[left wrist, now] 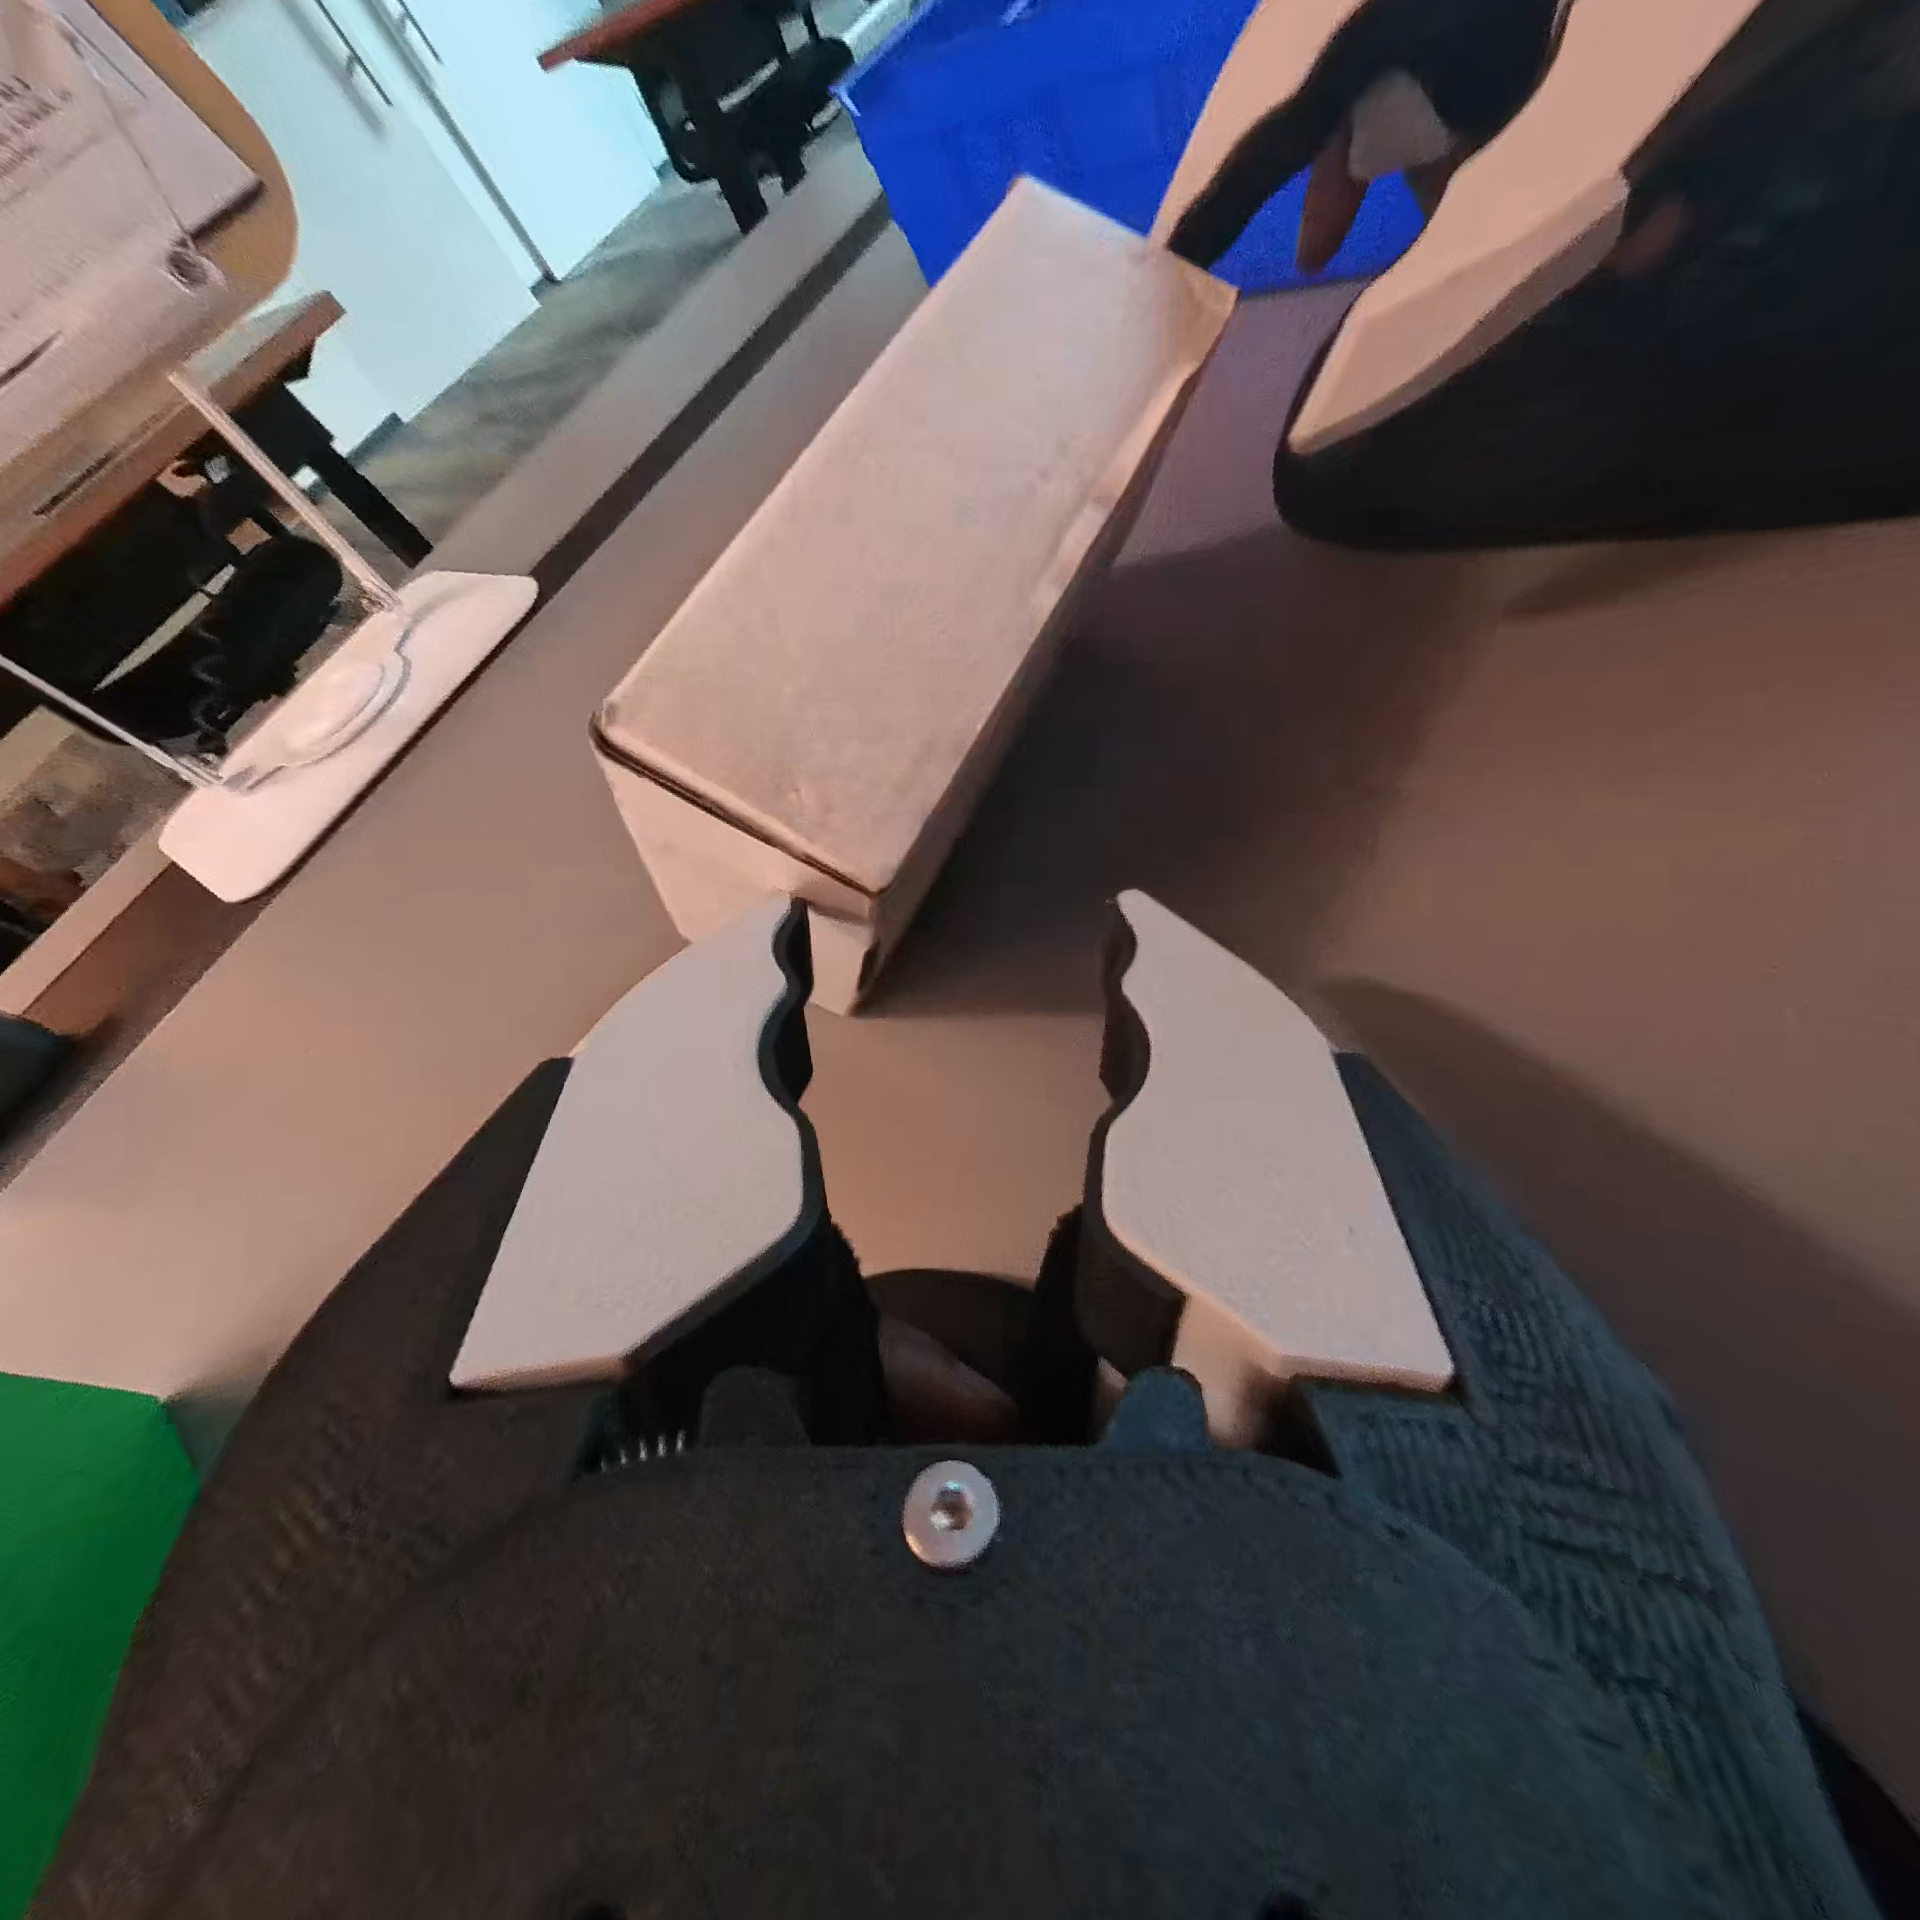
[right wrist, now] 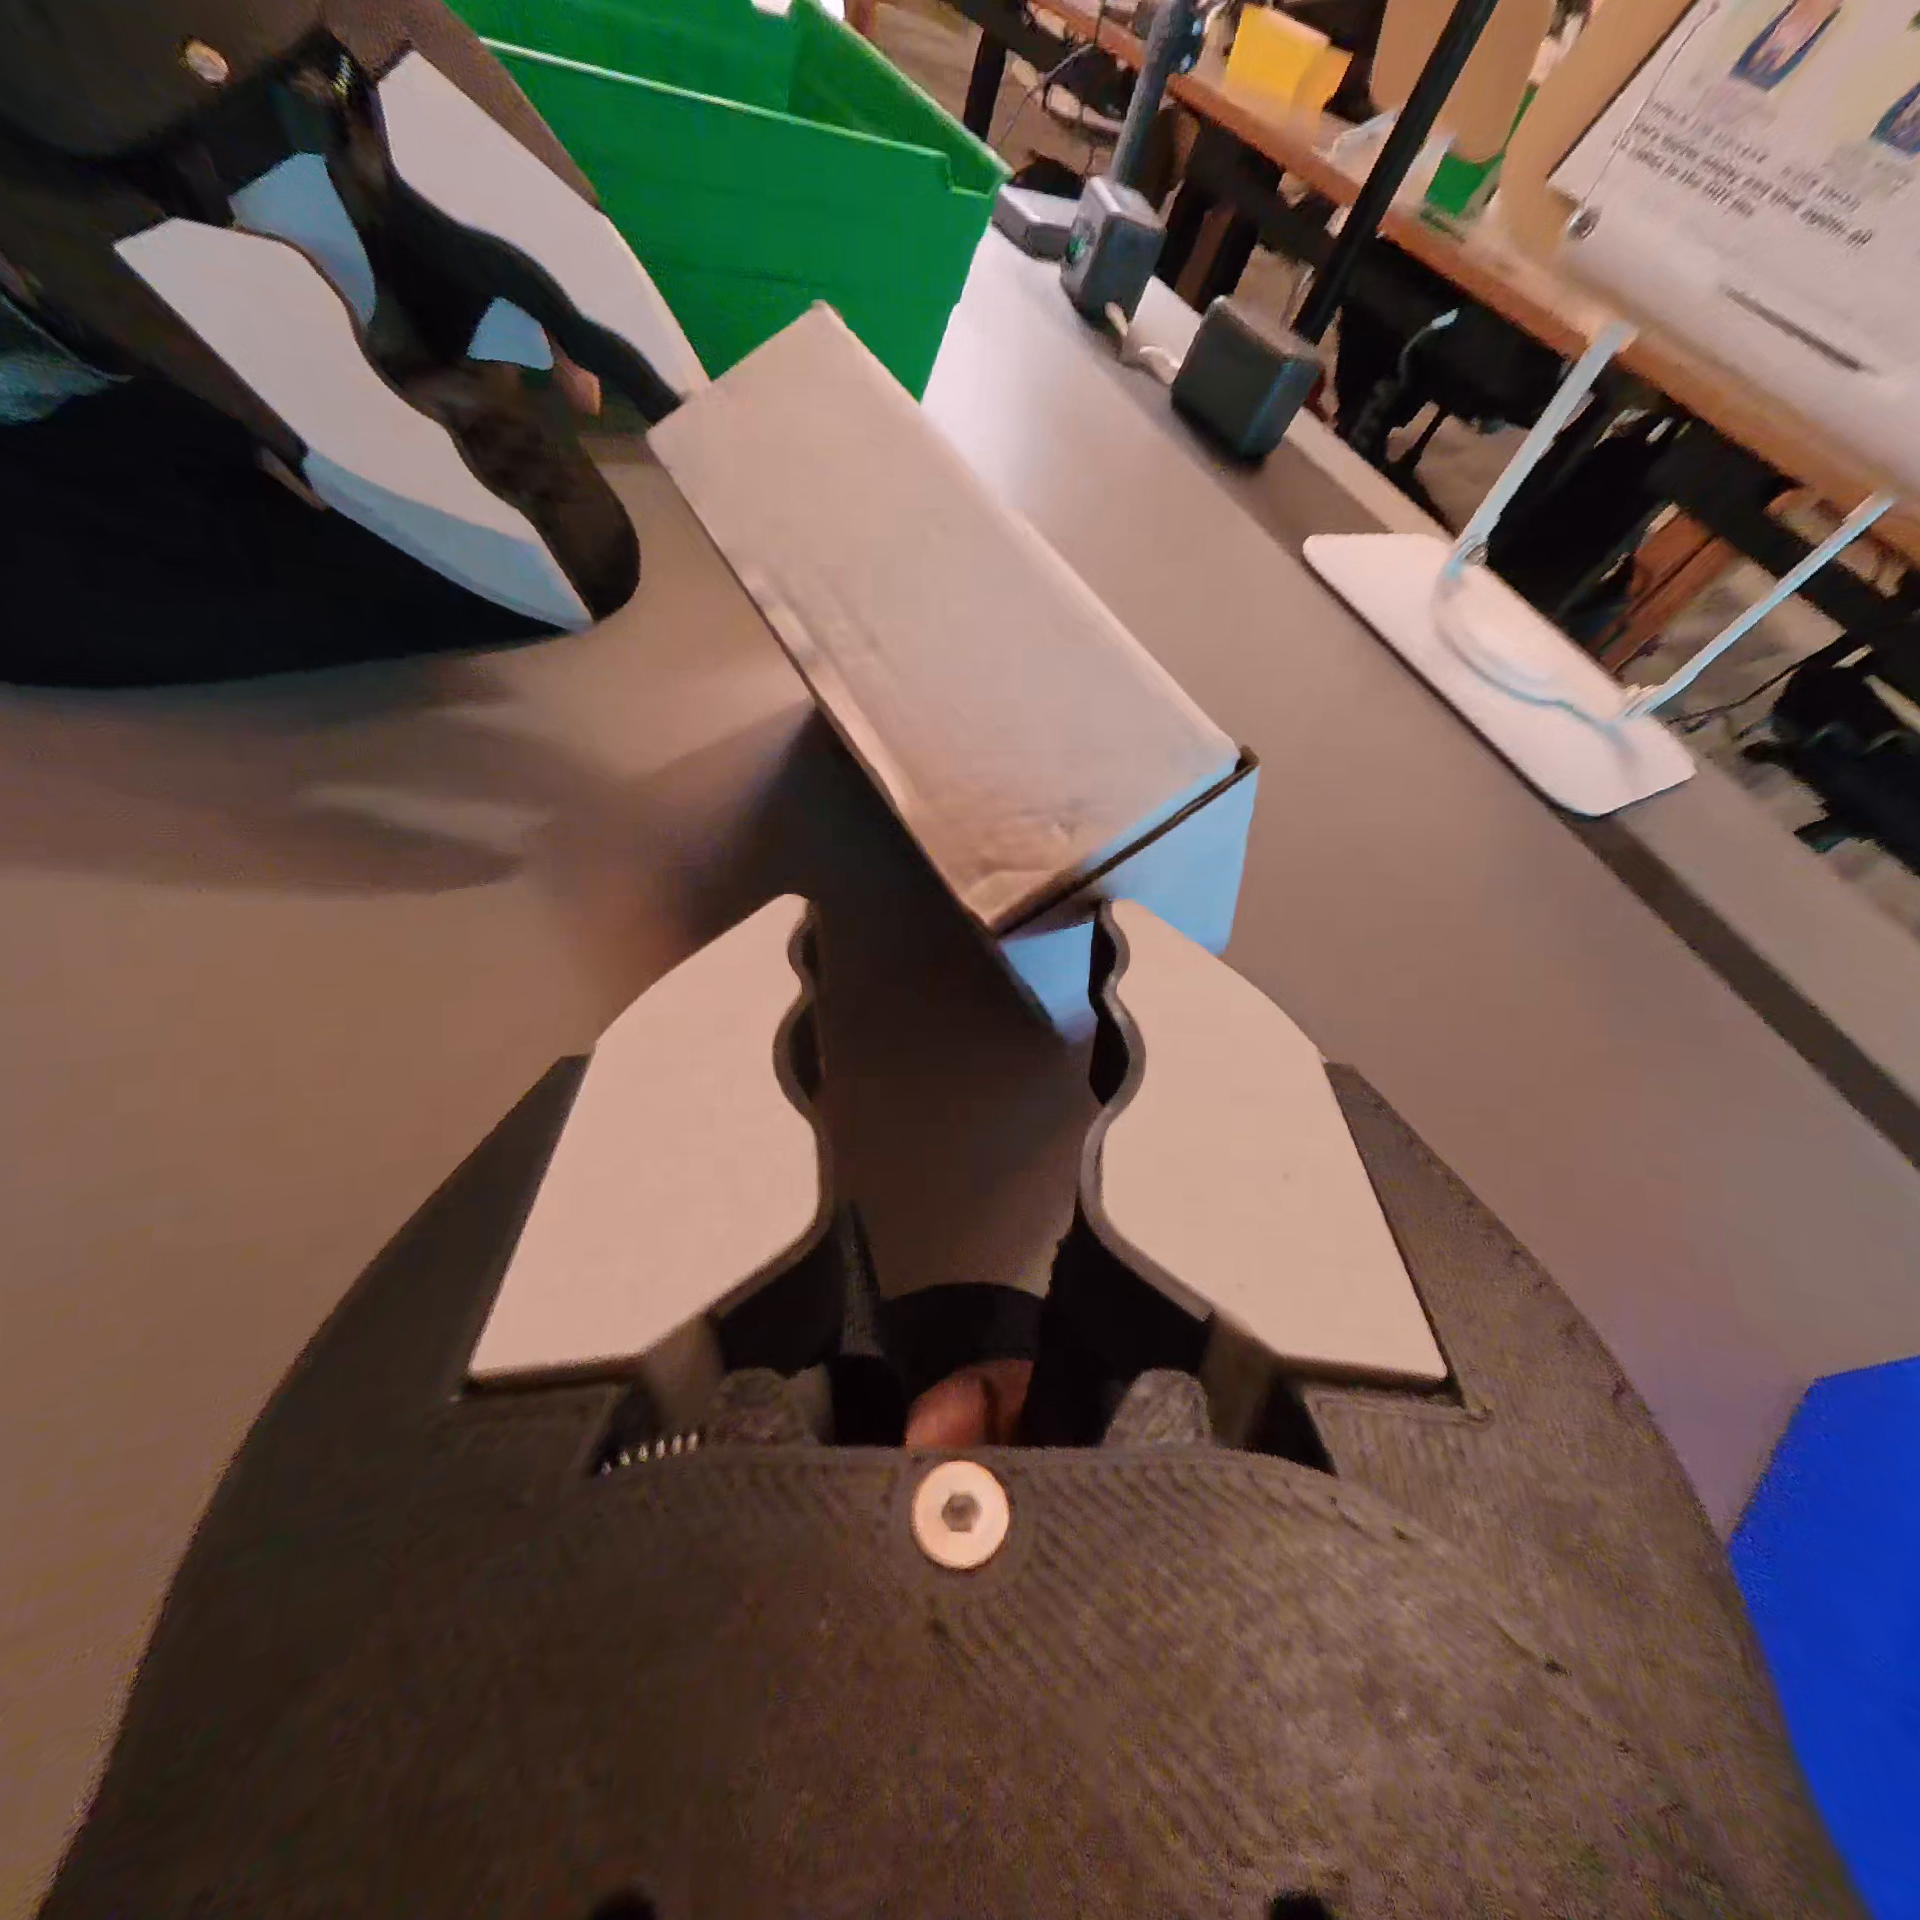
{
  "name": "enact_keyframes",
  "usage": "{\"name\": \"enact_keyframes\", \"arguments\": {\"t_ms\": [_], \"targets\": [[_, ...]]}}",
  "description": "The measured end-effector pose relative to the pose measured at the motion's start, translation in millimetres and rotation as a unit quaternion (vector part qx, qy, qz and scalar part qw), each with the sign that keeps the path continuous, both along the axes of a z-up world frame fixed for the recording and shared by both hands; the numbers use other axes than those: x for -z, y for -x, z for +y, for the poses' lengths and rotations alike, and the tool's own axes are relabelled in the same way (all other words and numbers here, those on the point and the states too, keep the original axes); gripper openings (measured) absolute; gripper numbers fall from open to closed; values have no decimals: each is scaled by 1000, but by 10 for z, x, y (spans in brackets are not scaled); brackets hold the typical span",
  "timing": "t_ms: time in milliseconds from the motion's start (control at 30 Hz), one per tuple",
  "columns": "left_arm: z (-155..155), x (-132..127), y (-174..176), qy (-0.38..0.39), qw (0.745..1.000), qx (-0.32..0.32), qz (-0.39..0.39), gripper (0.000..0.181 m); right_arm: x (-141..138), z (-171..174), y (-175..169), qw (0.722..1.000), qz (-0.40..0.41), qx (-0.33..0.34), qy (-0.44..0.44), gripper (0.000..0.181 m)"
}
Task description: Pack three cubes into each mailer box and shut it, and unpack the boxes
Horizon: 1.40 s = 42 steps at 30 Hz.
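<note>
A long white mailer box lies shut on the table between the two grippers; it also shows in the right wrist view. My left gripper is open and empty, its fingertips just short of the box's near end. My right gripper is open and empty at the box's opposite end, with the box's corner reaching between its fingertips. Each gripper shows in the other's view, at the box's far end: the right one and the left one. No cubes are visible.
A blue bin stands beyond the box on the right gripper's side, also at lower right. A green bin stands on the left gripper's side, its corner at lower left. A white-based sign stand and dark blocks sit along the table edge.
</note>
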<state>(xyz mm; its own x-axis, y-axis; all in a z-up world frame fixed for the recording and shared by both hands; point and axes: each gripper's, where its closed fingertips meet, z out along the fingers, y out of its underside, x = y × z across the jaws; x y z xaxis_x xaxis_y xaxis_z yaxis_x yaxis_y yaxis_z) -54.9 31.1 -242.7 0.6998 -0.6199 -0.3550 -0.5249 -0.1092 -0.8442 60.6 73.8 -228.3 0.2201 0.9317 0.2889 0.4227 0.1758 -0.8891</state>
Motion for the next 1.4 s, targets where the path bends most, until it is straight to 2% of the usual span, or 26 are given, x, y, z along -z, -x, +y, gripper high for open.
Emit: {"name": "enact_keyframes", "arguments": {"t_ms": [33,267,467,500,567,667,700,800,967,1033,1133,1233,1267,1333,1400], "targets": [[5,-19,-2,-1,1000,-2,-7,53,-13,10,0,1000,4,3,-4,48],[6,-87,-60,9,1000,4,-16,54,-134,47,-21,998,55,13,27,51],[30,-106,-61,12,999,8,-45,54,-84,78,-38,997,54,17,55,48],[57,-133,-53,13,998,5,-62,63,-85,68,-36,996,56,12,61,50],[138,-191,-56,19,994,13,-105,96,-92,64,-34,995,67,5,73,53],[334,-208,-60,36,988,33,-144,123,-79,77,-34,994,71,3,86,58],[403,-201,-83,43,986,43,-156,127,-74,70,-29,994,71,0,88,59],[504,-111,-195,95,980,83,-156,128,-47,59,-14,994,66,-5,92,60],[576,65,-366,120,976,144,-112,116,-54,63,-8,992,73,-9,103,60],[619,63,-412,99,977,152,-114,112,-54,84,-10,992,74,-2,104,60],[644,-11,-448,65,970,168,-163,106,-57,109,-13,991,77,5,110,58],[635,4,-422,65,973,165,-150,99,-69,101,-29,992,71,-2,107,53],[637,8,-405,64,974,163,-145,92,-101,103,-42,993,70,-6,92,53],[619,9,-410,64,973,169,-141,91,-308,142,-77,995,97,4,25,54],[617,14,-412,66,974,168,-139,91,-472,120,-81,995,83,4,-61,52]]}}
